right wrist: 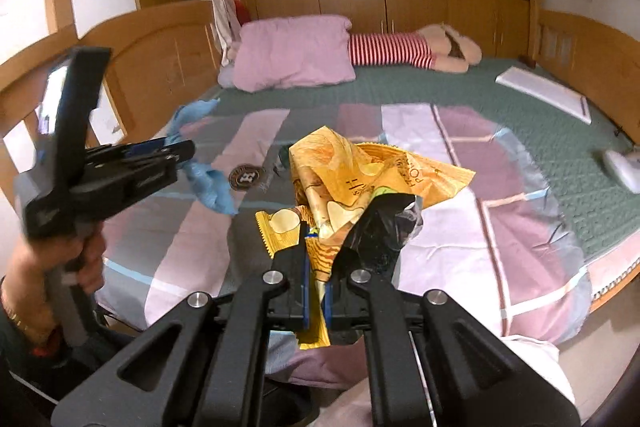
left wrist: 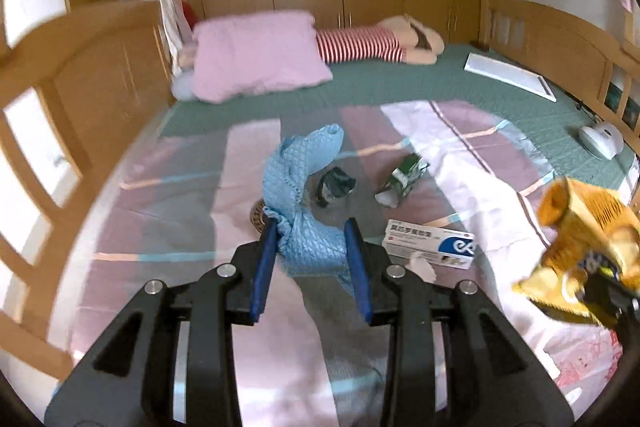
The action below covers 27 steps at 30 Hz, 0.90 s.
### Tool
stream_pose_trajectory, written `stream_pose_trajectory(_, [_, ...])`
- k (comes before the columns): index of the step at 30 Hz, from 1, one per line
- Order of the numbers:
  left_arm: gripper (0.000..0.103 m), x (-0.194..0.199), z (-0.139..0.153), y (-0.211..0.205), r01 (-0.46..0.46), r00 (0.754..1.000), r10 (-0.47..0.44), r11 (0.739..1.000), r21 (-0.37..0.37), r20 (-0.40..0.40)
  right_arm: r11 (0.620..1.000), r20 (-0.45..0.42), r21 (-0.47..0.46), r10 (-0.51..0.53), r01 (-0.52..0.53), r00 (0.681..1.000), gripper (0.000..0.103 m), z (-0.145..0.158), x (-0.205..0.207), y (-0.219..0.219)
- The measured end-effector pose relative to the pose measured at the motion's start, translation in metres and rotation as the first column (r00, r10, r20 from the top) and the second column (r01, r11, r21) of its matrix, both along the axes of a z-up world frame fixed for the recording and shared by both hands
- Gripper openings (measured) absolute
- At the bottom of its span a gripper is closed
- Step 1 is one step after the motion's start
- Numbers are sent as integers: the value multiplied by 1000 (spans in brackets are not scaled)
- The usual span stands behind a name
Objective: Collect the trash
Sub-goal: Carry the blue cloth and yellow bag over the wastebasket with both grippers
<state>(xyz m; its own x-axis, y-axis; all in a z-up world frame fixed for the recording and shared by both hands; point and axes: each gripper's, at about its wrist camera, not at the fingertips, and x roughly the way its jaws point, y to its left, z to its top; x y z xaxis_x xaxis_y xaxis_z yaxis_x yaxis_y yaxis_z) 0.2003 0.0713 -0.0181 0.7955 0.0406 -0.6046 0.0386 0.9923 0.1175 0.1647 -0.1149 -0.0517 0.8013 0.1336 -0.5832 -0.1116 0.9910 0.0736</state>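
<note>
My left gripper (left wrist: 312, 227) holds a crumpled light blue cloth (left wrist: 304, 183) between its blue pads, lifted above the bed; it also shows in the right wrist view (right wrist: 188, 151) with the cloth (right wrist: 208, 183) hanging from it. My right gripper (right wrist: 316, 263) is shut on a yellow snack bag (right wrist: 360, 179) with a black plastic scrap (right wrist: 380, 231); the bag shows at the right in the left wrist view (left wrist: 580, 243). On the bedspread lie a dark crumpled wrapper (left wrist: 336, 185), a crushed green carton (left wrist: 404, 179) and a white and blue medicine box (left wrist: 432, 245).
A striped bedspread (left wrist: 460, 155) covers a green mattress (left wrist: 500, 99). A pink pillow (left wrist: 256, 55), a striped plush toy (left wrist: 376, 43), a white flat box (left wrist: 512, 75) and a white device (left wrist: 600, 139) lie further back. A round badge (right wrist: 246, 177) lies on the bed. Wooden bed rails surround it.
</note>
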Motion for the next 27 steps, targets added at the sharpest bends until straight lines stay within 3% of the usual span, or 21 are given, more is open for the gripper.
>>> stream_pose_trajectory(7, [35,-62,33,-31,46,997,-48,999,28,67,997,85,-61,-38,43,996,6,25,-47,-14])
stream_pose_trajectory(14, [35,-106,42,-51,69,994,-72,997,36,85,993,87,-80,-76,83,993,6,23,-80,-32])
stream_pose_trajectory(27, [35,-138,40,-56,66,993,-69,997,39,91,995,97,-63,-68,74,993,6,25,-107,-35])
